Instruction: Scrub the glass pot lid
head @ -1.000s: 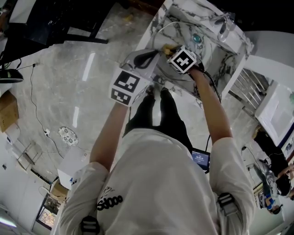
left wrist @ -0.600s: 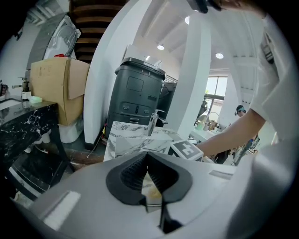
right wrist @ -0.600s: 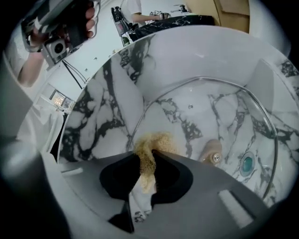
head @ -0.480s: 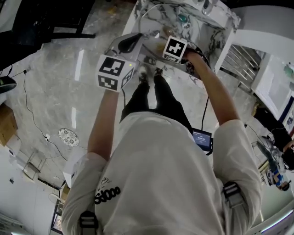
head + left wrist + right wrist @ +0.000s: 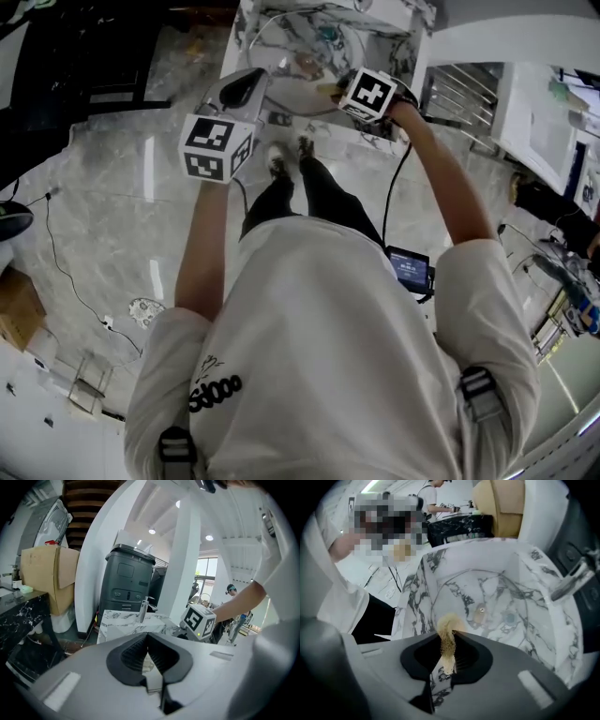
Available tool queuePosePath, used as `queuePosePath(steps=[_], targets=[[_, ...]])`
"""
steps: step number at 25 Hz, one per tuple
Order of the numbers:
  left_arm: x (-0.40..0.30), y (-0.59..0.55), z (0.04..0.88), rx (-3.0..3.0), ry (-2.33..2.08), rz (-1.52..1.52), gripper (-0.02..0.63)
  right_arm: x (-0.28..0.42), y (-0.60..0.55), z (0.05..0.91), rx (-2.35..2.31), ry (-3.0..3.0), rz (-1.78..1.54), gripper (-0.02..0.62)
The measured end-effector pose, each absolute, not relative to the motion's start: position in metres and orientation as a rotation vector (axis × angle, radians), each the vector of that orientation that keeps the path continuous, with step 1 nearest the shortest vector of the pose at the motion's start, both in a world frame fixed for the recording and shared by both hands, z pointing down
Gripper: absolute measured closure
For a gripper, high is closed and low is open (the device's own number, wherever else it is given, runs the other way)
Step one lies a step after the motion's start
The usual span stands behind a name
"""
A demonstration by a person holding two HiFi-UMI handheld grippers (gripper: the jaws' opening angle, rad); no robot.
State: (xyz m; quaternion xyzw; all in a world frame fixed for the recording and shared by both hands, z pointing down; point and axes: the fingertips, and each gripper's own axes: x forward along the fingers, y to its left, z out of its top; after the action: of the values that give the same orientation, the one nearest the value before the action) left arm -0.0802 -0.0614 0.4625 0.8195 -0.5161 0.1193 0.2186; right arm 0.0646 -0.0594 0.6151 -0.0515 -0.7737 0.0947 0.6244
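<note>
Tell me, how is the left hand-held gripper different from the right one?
The right hand-held gripper pinches a tan scrubber. The left hand-held gripper has its jaws together, and I can't make out anything between them. The right one points down into the marble sink, while the left one looks across the room towards the faucet. Both are shut.

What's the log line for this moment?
left gripper: shut on glass pot lid | right gripper: shut on tan scrubber | over marble sink
</note>
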Motion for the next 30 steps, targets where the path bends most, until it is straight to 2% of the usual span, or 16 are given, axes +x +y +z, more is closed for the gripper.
queuePosePath(steps=[10,22,30], targets=[[-0.057,-0.061,0.421,2.454,-1.349,0.351,0.595,0.098,-0.090,0.511,0.343,-2.007,0.138,0.545],[-0.037,-0.085,0.333,2.628,-1.410,0.321,0.595,0.130,-0.092,0.390,0.826,-2.334,0.193,0.545],[-0.004,-0.105,0.290,2.705,-1.462,0.298,0.595,0.168,-0.108,0.300,1.044,-2.484,0.083,0.545]])
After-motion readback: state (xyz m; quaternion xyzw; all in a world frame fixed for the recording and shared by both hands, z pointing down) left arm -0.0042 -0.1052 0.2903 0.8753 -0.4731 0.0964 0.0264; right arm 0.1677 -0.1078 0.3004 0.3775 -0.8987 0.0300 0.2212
